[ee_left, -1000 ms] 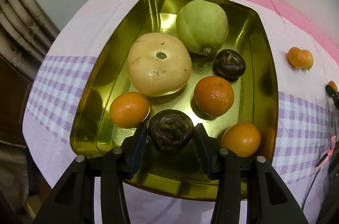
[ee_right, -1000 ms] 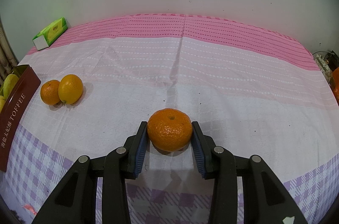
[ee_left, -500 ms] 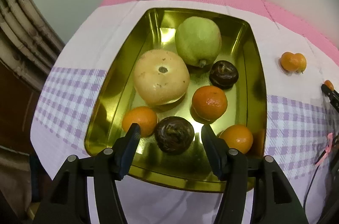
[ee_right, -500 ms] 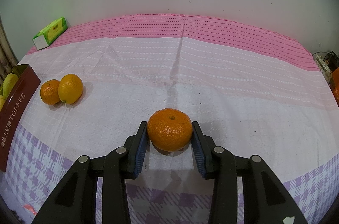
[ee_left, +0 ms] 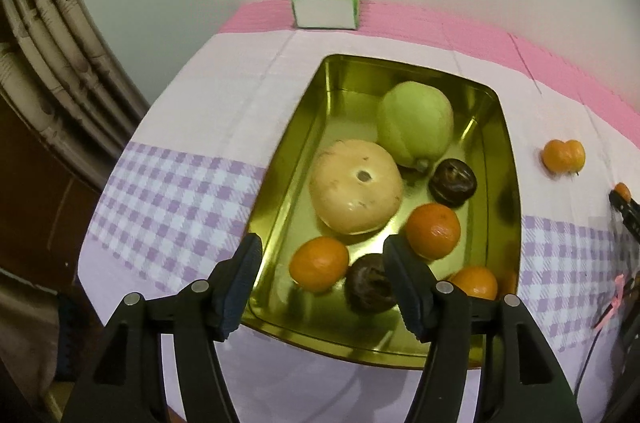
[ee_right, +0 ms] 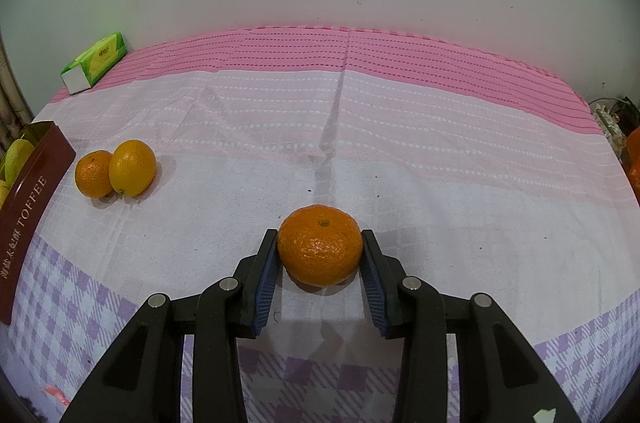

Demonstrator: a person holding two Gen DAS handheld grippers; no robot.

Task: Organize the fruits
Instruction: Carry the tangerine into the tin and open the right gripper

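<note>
A gold tin tray (ee_left: 506, 151) holds a green pear-like fruit (ee_left: 416, 123), a pale round fruit (ee_left: 355, 191), two dark fruits and three mandarins. My left gripper (ee_left: 322, 259) hovers above the tray's near end, its jaws opening with nothing pressed between them. The dark fruit (ee_left: 370, 288) it stood around lies in the tray below. In the right wrist view my right gripper (ee_right: 320, 255) is shut on a mandarin (ee_right: 320, 245) resting on the cloth. Two more small oranges (ee_right: 116, 168) lie on the cloth beside the tray (ee_right: 28, 207).
A green tissue box (ee_left: 326, 1) stands at the back by the wall. The table's left edge drops off near wooden furniture (ee_left: 52, 83). Clutter (ee_right: 612, 121) sits at the far right edge of the table.
The left gripper opened off the dark fruit, left it in the tray, and rose and drew back. The right gripper kept still on its mandarin.
</note>
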